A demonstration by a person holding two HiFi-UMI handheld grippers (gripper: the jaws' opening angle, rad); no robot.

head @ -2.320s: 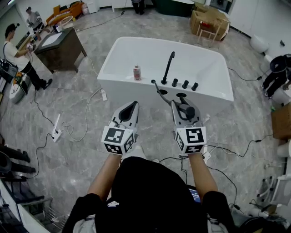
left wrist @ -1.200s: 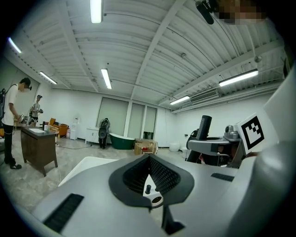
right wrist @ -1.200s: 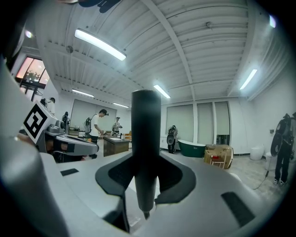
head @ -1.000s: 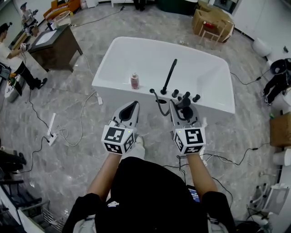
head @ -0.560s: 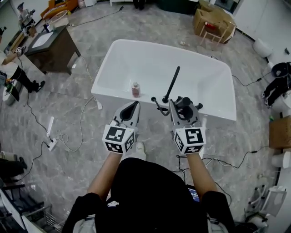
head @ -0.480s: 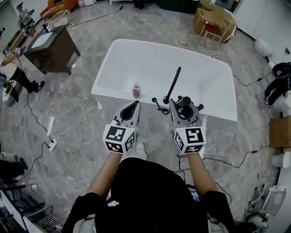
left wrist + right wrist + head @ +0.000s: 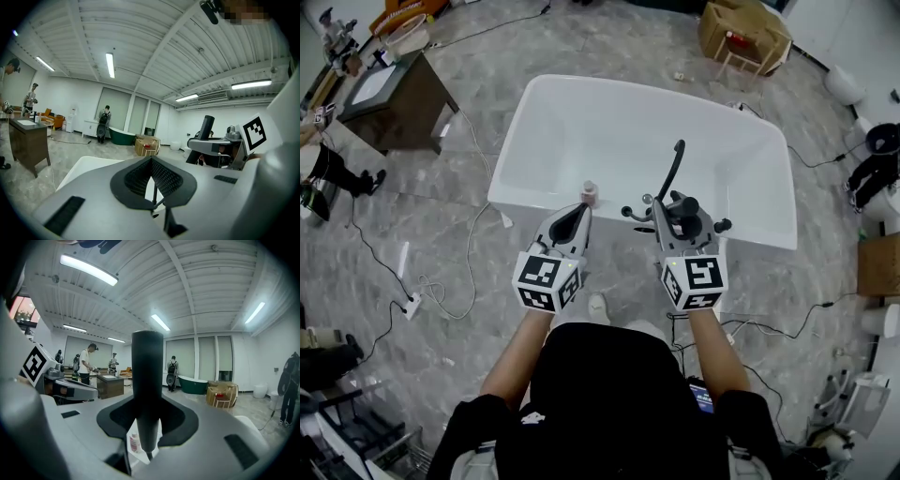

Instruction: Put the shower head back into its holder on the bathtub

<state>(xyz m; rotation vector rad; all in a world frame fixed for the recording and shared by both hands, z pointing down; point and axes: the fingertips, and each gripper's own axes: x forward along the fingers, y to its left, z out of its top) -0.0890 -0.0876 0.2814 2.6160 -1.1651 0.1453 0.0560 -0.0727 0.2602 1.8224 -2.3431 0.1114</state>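
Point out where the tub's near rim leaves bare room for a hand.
Free: the near rim between the tub's left corner and the pink bottle. Crowded: right of the bottle, where spout, knobs and the right claw holding the shower head cluster.

glossy white bathtub [image 7: 609, 131] — smooth, matt black shower head [image 7: 146, 380], polished grey marbled floor [image 7: 441, 356]

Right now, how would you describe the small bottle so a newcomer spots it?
Start at the white bathtub in the room's middle. On its near rim, just beyond the left gripper, stands a small pink bottle, the only coloured thing beside the black tap fittings.
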